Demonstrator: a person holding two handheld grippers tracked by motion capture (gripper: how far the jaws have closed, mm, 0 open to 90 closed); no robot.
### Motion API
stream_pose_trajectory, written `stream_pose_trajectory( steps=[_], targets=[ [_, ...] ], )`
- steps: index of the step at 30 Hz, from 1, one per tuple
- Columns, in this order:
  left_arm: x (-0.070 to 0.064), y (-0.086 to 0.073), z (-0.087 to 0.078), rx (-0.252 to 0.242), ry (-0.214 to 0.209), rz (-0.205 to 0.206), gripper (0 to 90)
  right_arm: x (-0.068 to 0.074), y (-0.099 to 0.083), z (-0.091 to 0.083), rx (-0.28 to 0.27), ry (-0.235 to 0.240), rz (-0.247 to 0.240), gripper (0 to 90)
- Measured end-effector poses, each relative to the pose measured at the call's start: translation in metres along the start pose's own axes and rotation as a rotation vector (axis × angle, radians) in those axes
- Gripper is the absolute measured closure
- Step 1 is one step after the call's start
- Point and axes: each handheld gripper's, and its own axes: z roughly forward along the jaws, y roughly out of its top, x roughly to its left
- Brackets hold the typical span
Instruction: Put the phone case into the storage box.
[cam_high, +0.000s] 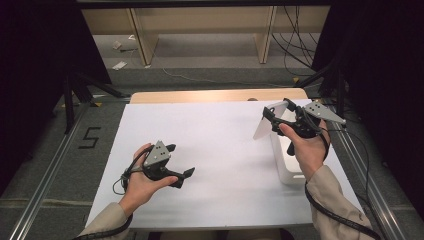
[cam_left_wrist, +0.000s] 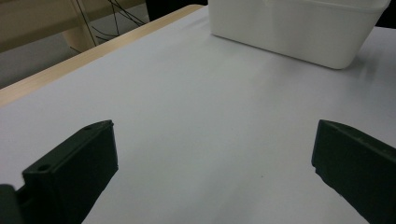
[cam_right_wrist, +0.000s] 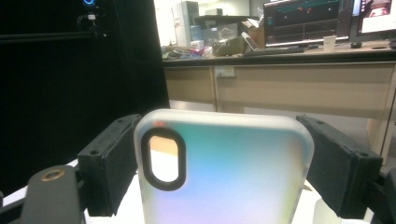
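Observation:
A translucent phone case (cam_high: 264, 125) with a pale rainbow tint and a black-rimmed camera hole is clamped upright between the jaws of my right gripper (cam_high: 276, 108), above the table's right side. In the right gripper view the case (cam_right_wrist: 224, 172) spans the gap from one finger (cam_right_wrist: 109, 163) to the other. A white plastic box (cam_high: 285, 162) stands on the table just under that hand. My left gripper (cam_high: 181, 160) is held low over the front left of the white table sheet (cam_high: 225, 145), open, with nothing between its jaws (cam_left_wrist: 212, 168). The box (cam_left_wrist: 299, 28) lies ahead of it.
A bare wooden strip (cam_high: 215, 95) runs along the table's far edge. Metal rails (cam_high: 45, 180) flank the table, and a "5" (cam_high: 90, 137) is marked on the floor at the left. Beyond the table are wooden desk legs (cam_high: 142, 40) and cables (cam_high: 295, 45).

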Motion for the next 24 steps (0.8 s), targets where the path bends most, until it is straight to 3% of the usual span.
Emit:
stream_pose_trajectory(
  steps=[24],
  targets=[
    [0.001, 0.000, 0.000, -0.002, 0.000, -0.002, 0.0, -0.011, 0.001, -0.005, 0.002, -0.036, 0.003, 18.2]
  ],
)
